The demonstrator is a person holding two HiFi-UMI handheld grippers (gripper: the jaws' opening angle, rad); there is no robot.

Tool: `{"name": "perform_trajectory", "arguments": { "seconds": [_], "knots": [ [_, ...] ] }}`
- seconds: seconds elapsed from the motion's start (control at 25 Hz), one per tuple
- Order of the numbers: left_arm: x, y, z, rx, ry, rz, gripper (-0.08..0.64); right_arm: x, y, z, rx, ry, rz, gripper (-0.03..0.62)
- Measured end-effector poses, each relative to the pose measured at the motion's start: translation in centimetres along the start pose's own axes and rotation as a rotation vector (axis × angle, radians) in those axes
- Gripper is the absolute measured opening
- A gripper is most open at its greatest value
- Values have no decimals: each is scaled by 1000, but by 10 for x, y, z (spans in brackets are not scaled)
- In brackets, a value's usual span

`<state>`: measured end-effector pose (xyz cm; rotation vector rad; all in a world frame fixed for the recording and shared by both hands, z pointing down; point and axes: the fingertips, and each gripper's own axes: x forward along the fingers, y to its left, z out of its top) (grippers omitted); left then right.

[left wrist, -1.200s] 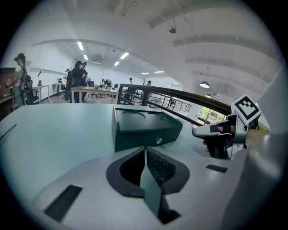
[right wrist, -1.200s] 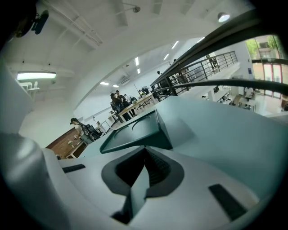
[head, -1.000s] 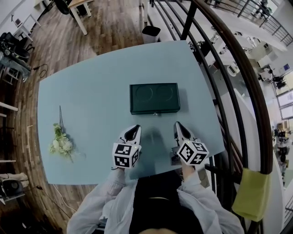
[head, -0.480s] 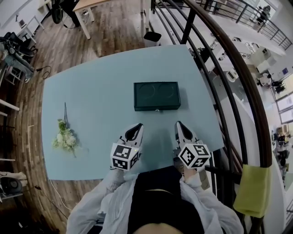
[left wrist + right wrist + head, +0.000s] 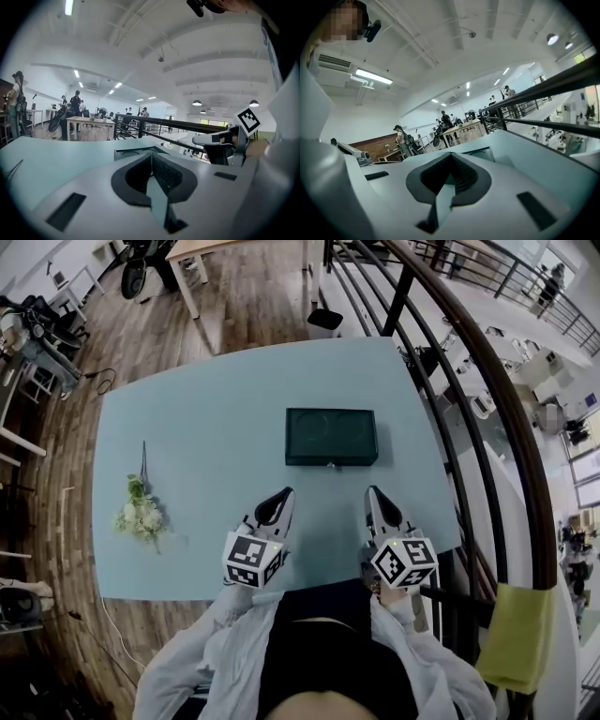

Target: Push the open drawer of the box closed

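Head view shows the person's 2 sleeves (image 5: 234,634) at the bottom, with both marker cubes over the near edge of the light blue table (image 5: 187,427). The left gripper (image 5: 279,500) and right gripper (image 5: 377,500) lie side by side with a bare strip of tabletop between them, both pointing away from the person. The right one sits close to the table's near right corner, with the dark railing (image 5: 487,390) just beyond that edge. In the left gripper view the left gripper (image 5: 151,157) has its jaws closed to a point with nothing between them. The right gripper view shows the right gripper (image 5: 451,155) the same way, tips together and empty.

Ahead of both tips, past a clear band of tabletop, lies the dark green box (image 5: 331,437), apart from both grippers. Its long front faces the person and carries a small pull (image 5: 330,465) at mid-width. It spans roughly the gap between the 2 grippers' lines. Whether the drawer stands out from that front cannot be told. The box (image 5: 133,151) shows just over the left tips, and the box (image 5: 485,153) sits a little right of the right tips.

A bunch of flowers (image 5: 141,515) lies well apart near the left edge. Beyond the far edge is wooden floor with a black bin (image 5: 326,321)
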<state>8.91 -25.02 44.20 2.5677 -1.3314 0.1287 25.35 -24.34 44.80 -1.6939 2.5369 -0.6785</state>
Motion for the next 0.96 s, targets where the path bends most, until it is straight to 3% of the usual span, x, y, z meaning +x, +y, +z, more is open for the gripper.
{"name": "perform_trajectory", "arguments": {
  "seconds": [0.96],
  "knots": [
    [1, 5, -13, -42, 16, 24, 23, 2, 1, -12, 32, 21, 10, 7]
  ]
}}
